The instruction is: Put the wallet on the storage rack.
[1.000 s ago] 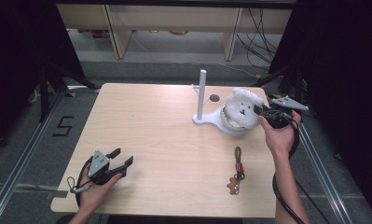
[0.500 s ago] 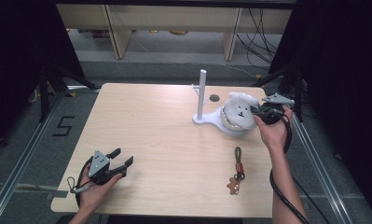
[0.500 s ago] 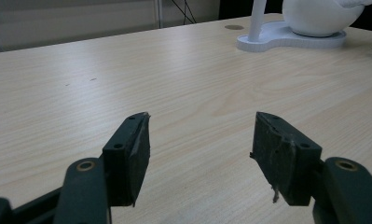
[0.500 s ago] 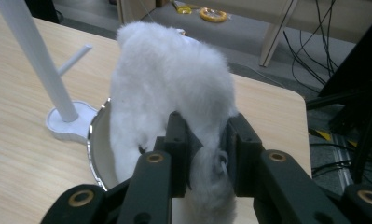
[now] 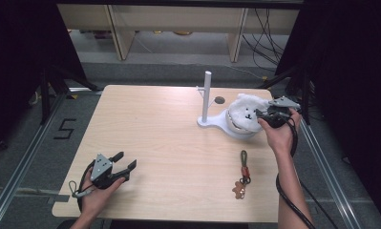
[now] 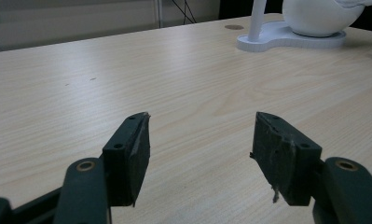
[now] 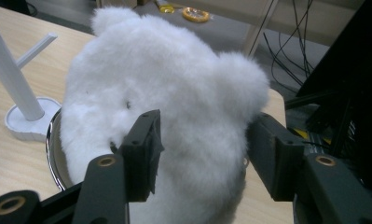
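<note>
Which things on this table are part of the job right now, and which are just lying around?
In the job:
- white plush bear
- white stand it rests on
- right gripper, jaws just opened, astride the plush

Lying about:
- keychain strap
- left gripper, open above bare table

One white plush bear (image 5: pixel 246 113), one white stand (image 5: pixel 207 102), one keychain (image 5: pixel 242 174), two tools

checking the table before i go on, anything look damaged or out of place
One thing: the inner pad of the left gripper is frayed, a shred hanging off its edge. The white plush toy sits on the stand's base.
</note>
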